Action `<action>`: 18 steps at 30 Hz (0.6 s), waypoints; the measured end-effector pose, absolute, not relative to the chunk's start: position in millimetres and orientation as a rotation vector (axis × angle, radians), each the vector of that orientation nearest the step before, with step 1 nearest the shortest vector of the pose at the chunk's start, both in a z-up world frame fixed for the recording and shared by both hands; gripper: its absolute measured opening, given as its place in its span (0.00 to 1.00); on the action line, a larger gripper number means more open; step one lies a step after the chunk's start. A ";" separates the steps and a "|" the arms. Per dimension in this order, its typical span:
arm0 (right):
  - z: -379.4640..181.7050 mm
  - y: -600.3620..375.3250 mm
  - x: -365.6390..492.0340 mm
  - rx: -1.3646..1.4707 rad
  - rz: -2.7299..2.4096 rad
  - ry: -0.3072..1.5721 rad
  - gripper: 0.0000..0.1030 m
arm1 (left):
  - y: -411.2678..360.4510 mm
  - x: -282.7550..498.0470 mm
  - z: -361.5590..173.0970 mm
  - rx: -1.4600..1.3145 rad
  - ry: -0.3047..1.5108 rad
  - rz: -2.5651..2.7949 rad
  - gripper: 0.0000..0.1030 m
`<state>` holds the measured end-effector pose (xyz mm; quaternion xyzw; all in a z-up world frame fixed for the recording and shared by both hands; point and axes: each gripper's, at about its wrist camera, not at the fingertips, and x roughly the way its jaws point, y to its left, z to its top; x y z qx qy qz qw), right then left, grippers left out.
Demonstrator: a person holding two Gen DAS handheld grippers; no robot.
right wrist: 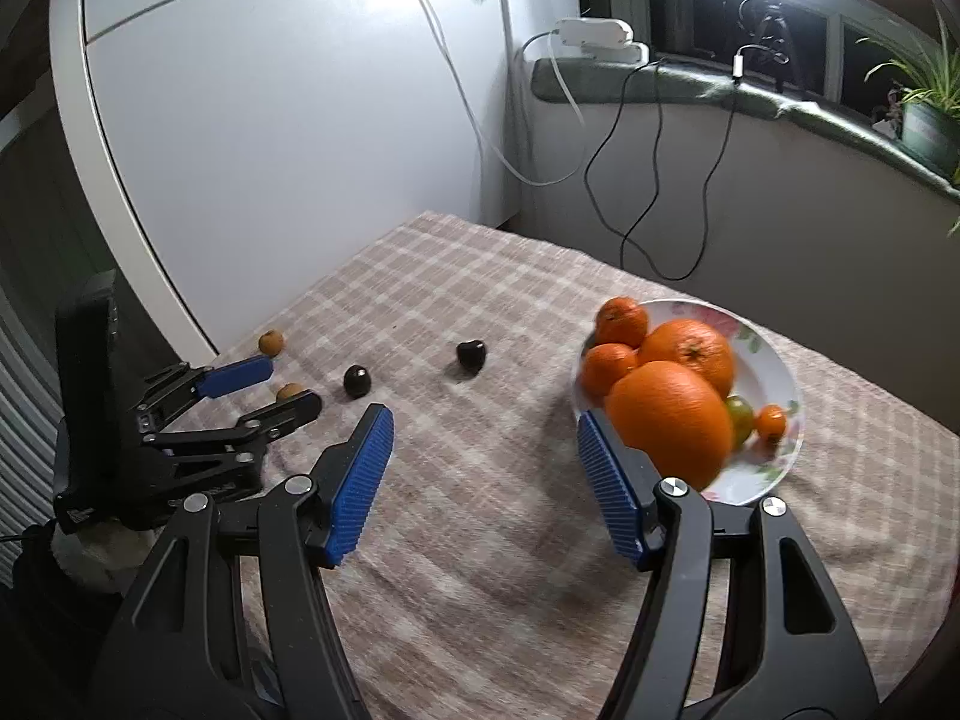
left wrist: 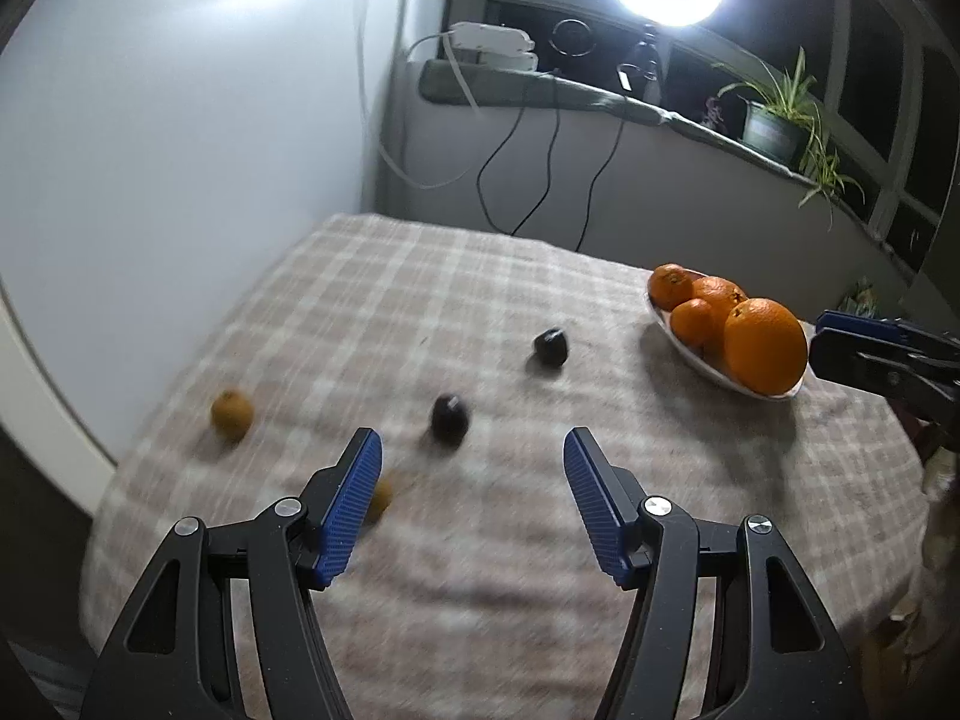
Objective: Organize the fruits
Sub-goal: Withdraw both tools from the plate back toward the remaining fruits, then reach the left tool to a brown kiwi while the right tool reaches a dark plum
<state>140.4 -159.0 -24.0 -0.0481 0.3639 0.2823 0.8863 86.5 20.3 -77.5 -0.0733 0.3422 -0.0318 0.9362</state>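
Hovering w/ both grippers (left wrist: 473, 450) (right wrist: 485, 429) agape, empty; plate (right wrist: 771, 381) by R, dark fruits (right wrist: 471, 355) ahead.

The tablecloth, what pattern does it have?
The tablecloth is a beige-and-white plaid check, clearest in the right wrist view.

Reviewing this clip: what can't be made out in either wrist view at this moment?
- Left wrist view: small brown fruit half hidden behind the left gripper's finger, blurred.
- Left wrist view: right gripper cut off by the frame edge.
- Right wrist view: plate's near rim hidden by the big orange.
- Both views: dark fruits too small to identify.
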 end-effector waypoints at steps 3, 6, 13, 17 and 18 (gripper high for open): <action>-29.8 -148.4 142.6 -0.108 0.606 0.770 0.65 | 34.7 77.9 -86.0 -0.172 0.723 -0.064 0.61; -34.7 -138.9 145.3 -0.113 0.624 0.779 0.65 | 49.5 71.8 -93.7 -0.209 0.742 -0.067 0.61; -46.2 -116.6 154.0 -0.121 0.663 0.809 0.65 | 72.2 64.4 -100.6 -0.280 0.753 -0.073 0.58; -53.2 -106.0 159.8 -0.109 0.685 0.831 0.65 | 80.2 65.5 -104.5 -0.319 0.761 -0.081 0.55; -55.1 -102.9 161.4 -0.108 0.690 0.838 0.65 | 80.8 66.1 -105.3 -0.322 0.763 -0.082 0.53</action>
